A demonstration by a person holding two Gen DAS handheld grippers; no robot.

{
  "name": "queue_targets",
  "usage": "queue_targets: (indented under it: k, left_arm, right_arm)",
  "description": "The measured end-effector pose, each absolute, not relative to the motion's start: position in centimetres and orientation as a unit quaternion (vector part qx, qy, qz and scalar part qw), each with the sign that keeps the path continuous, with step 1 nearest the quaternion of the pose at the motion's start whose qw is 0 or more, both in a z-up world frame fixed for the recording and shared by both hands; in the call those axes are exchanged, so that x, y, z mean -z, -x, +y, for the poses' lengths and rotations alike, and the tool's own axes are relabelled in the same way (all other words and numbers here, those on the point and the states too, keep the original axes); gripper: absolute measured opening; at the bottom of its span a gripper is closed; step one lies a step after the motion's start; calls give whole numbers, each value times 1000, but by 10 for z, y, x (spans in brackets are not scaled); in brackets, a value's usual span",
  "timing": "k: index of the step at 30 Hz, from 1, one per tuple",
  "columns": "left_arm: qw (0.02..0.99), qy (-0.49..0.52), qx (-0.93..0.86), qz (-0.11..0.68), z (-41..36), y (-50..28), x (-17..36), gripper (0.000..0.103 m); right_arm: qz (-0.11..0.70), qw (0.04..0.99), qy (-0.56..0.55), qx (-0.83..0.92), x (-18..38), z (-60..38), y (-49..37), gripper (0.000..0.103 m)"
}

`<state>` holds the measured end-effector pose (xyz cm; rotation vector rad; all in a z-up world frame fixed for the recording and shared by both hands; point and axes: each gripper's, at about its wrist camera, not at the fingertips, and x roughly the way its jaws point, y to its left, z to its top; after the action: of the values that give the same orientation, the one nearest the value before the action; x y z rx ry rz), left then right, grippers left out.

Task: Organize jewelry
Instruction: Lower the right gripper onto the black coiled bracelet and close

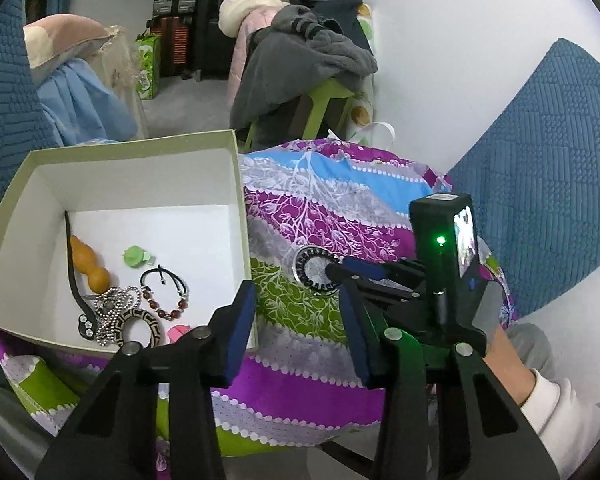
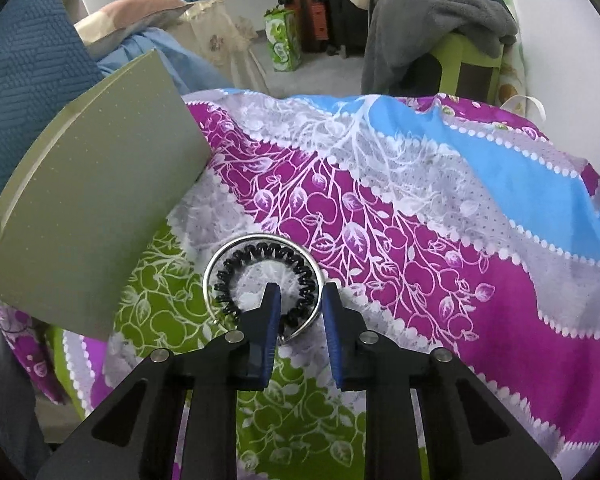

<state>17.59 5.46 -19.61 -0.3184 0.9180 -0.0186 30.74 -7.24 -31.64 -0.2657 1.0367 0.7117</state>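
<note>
Currently the right hand-held gripper (image 2: 296, 300) is sitting low over the patterned bedspread (image 2: 420, 220), its jaws parted and straddling the near-right arc of two rings lying together: a black coiled hair tie (image 2: 236, 270) nested inside a silver bangle (image 2: 220, 256). The left pad appears to be resting inside the coil, the right pad just outside the bangle's rim; nothing is being gripped yet.

The step in hand is judged to be the pickup of these rings for transfer to the box. To do it well, the jaws should be closing squarely across both rims so that the thin bangle is not slipping out beneath the pads, and the lift should be going straight up to avoid dragging cloth. Whether one ring or both will come away cannot be told.

The left hand-held gripper (image 1: 296, 320) is hovering open and empty just right of the near-right corner of the green open box (image 1: 236, 200), which lies left of the rings. The box is already holding a gourd pendant (image 1: 88, 264), a red bead bracelet (image 1: 166, 300), a ball chain (image 1: 114, 308) and a patterned ring pendant (image 1: 138, 326), grouped toward its near-left side; the far half of its floor is offering free space for placement.
</note>
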Motion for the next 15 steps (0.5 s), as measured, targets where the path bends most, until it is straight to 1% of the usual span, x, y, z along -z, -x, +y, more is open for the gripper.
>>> queue_targets:
  k: [5,6,7,15]
  left_arm:
    - [882,161,8,442,55,-174,196,44]
    - [882,161,8,443,55,-175,196,44]
    - [882,162,9,442,55,-175,195,44]
    - [883,162,20,441,45,-172,192,44]
  right_arm:
    - [468,802,171,-330,318,-63,-302,18]
    - [463,803,185,-326,318,-60,-299,16]
    - [462,804,187,-324,318,-58,-297,11]
    - [490,801,138,-316,311,-86,-292,9]
